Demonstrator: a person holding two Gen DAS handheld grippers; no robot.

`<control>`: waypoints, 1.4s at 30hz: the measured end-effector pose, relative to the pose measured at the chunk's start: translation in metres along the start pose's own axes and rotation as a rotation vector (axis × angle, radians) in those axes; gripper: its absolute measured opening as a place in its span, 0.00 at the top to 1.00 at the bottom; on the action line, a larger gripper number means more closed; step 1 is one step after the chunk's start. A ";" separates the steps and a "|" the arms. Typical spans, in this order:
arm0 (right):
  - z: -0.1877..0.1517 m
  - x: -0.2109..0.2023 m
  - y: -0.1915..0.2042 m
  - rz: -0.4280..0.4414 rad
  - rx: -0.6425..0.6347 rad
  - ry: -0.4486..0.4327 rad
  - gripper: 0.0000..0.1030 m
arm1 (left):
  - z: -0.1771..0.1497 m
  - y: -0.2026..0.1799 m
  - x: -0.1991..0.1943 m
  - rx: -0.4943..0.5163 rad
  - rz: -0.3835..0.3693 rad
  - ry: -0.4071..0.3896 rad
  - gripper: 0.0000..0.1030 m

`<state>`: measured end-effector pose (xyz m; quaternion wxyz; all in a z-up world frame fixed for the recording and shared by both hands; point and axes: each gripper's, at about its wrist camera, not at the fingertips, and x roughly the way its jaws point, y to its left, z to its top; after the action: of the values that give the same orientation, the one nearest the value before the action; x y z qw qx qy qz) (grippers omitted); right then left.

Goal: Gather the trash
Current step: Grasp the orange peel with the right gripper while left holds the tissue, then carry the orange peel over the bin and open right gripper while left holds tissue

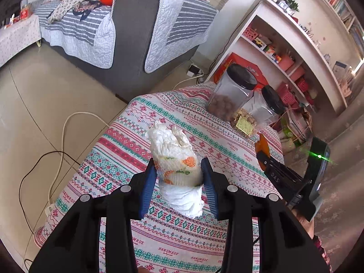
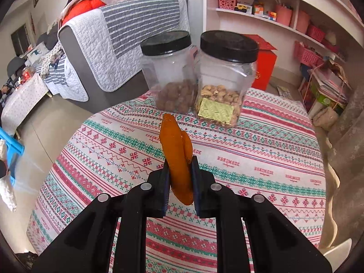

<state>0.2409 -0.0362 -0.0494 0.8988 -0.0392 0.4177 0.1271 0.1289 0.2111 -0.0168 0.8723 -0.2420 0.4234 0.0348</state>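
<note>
My left gripper (image 1: 179, 169) is shut on a crumpled white paper towel (image 1: 176, 159) with orange and green print, held above the patterned tablecloth (image 1: 186, 232). My right gripper (image 2: 180, 170) is shut on an orange peel (image 2: 176, 157), held upright above the same tablecloth (image 2: 261, 154). The right gripper and its peel (image 1: 261, 144) also show at the right of the left wrist view. The paper towel (image 2: 6, 191) shows at the left edge of the right wrist view.
Two clear jars with black lids stand at the table's far side, one with brown nuts (image 2: 170, 72) and one with cashews (image 2: 225, 77). A grey sofa (image 1: 134, 36) stands beyond the table. White shelves (image 2: 273, 16) are at the right. Cables (image 1: 59, 141) lie on the floor.
</note>
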 end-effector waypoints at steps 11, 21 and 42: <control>-0.047 -0.092 -0.063 -0.107 0.161 -0.067 0.84 | -0.023 -0.069 -0.004 0.157 -0.083 -0.066 0.61; -0.120 -0.168 -0.168 -0.366 0.378 -0.104 0.83 | -0.048 -0.119 0.010 0.245 -0.125 -0.042 0.61; -0.203 -0.283 -0.284 -0.745 0.591 -0.249 0.07 | -0.138 -0.269 0.021 0.505 -0.307 0.071 0.61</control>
<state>-0.0108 -0.4012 0.0239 0.8990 0.0863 0.2828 -0.3230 0.1138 -0.0913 0.0002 0.8846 -0.0797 0.4075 -0.2125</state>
